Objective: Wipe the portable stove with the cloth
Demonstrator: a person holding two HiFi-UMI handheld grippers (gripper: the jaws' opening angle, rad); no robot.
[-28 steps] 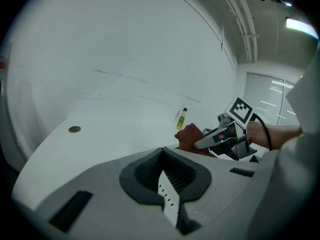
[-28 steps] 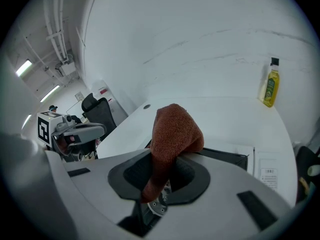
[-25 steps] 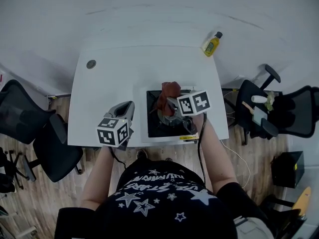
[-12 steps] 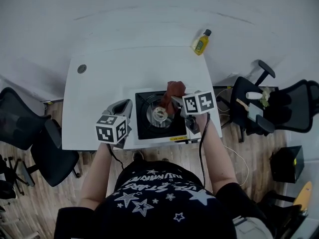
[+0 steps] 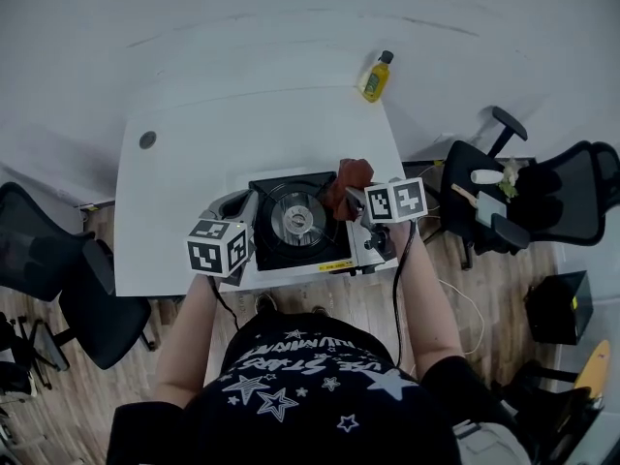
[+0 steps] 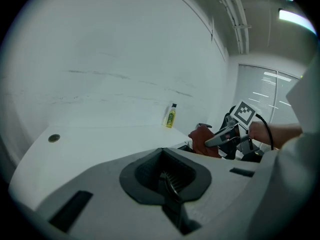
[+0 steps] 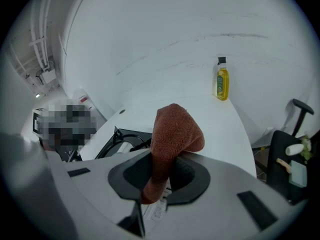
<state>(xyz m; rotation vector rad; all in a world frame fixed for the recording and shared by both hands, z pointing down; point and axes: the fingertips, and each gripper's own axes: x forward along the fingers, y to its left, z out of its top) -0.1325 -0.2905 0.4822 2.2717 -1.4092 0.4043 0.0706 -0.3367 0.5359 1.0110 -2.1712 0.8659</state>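
Observation:
The portable stove (image 5: pixel 291 247), black with a round silver burner, sits at the front edge of the white table (image 5: pixel 194 182). My right gripper (image 5: pixel 354 198) is shut on a reddish-brown cloth (image 5: pixel 351 180), which it holds over the stove's right rear corner. In the right gripper view the cloth (image 7: pixel 172 134) bulges up out of the jaws, with the stove (image 7: pixel 116 143) down to the left. My left gripper (image 5: pixel 235 211) hovers at the stove's left edge, its jaws closed with nothing between them.
A yellow bottle (image 5: pixel 376 77) stands at the table's far right corner, and a round grommet (image 5: pixel 147 139) marks the far left. Black office chairs stand to the right (image 5: pixel 547 201) and left (image 5: pixel 53 260) of the table.
My right gripper has carried the cloth from above the burner over to the stove's right rear corner. The left gripper has stayed at the stove's left side.

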